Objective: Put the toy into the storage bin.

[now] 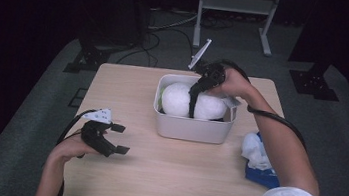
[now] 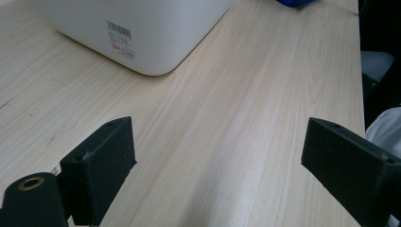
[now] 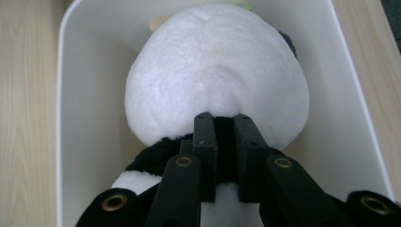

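Plush panda's [image 3: 215, 80] lower body behind right tool [image 3: 222, 142]

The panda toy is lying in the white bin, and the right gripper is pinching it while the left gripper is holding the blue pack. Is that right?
Not quite. The left gripper holds nothing: the left gripper view shows its jaws wide apart over bare table. The blue pack lies near the right arm. The rest is right: the panda toy lies in the white bin, pinched by the right gripper.

Fluffy plush toy [image 3: 215, 75], smooth plastic bin [image 3: 85, 94]
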Tool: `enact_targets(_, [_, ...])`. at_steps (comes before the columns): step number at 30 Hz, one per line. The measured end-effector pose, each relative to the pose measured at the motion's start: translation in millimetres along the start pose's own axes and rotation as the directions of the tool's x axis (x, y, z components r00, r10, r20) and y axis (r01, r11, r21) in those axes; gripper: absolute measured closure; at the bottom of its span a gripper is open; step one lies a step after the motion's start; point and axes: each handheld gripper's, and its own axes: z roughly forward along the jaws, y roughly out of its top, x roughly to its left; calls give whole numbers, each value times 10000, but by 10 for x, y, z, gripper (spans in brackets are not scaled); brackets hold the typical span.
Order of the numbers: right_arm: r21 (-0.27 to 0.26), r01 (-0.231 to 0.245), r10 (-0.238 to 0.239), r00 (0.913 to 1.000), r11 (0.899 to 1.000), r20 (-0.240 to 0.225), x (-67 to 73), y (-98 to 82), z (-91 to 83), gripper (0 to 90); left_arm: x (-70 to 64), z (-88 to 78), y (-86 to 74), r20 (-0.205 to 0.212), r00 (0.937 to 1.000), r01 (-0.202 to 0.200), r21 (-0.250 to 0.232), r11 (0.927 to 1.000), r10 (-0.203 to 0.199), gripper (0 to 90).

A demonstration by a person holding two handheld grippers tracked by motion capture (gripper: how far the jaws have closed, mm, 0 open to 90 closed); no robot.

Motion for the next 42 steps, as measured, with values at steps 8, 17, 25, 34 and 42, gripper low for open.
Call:
enact_targets(8, [350, -2, 13, 9995, 9994, -309, 16, -57, 244, 827, -13, 6, 9, 53, 10000, -57, 31, 10000, 57, 92])
enact_targets(17, [416, -50, 70, 9988, 9991, -477, 12, -104, 375, 837, -9, -7, -2, 36, 10000, 11, 0, 10000, -11, 92])
enact_targets(25, [161, -341, 349, 9983, 9993, -467, 7, -138, 368, 789, -23, -12, 5, 24, 10000, -45, -10, 10000, 45, 92])
enact_targets(34, [-78, -429, 426, 9982, 9990, -412, 46, -104, 286, 729, -32, 1, 13, 32, 9999, -145, 59, 9999, 145, 92])
enact_targets(42, [-221, -372, 362, 9983, 9991, -461, 113, -108, 248, 679, -39, 10, 10, 47, 9999, -131, 68, 9999, 130, 92])
